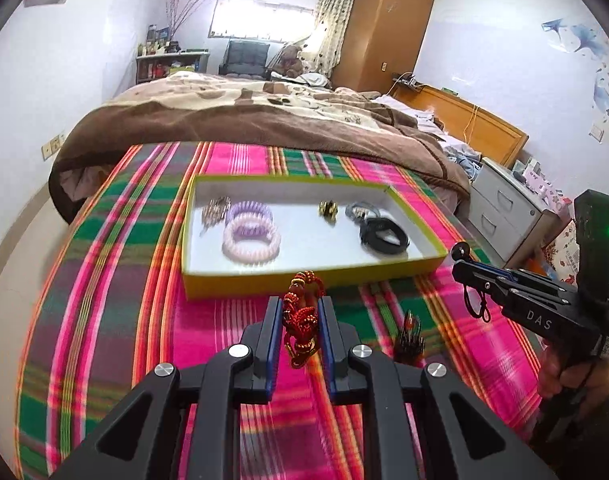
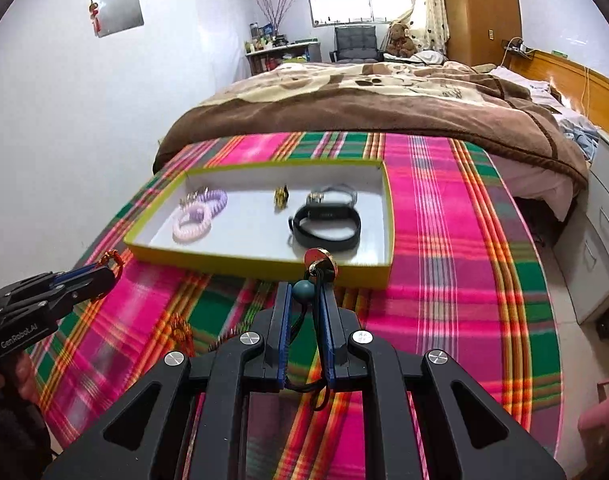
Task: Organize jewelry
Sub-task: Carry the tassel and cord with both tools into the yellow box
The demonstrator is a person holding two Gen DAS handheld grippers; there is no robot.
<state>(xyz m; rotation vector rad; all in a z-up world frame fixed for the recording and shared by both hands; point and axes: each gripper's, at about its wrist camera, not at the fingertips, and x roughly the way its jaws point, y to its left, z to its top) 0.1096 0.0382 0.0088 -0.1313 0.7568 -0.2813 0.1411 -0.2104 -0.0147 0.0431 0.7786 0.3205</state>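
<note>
Plaid blanket (image 1: 232, 344) covers the bed (image 1: 264, 120), bearing a tray (image 1: 304, 280).

White letters "DAS" stand on the black side of the right tongs (image 1: 462, 254), seen from the left wrist view. In the right wrist view, the black body of the left tongs (image 2: 112, 266) carries "GenRobot.AI" in pale letters along its side. A white label on the handle of the right tongs bears print too small to read. The wall stickers and the items on the far shelf show no writing that can be made out.
</note>
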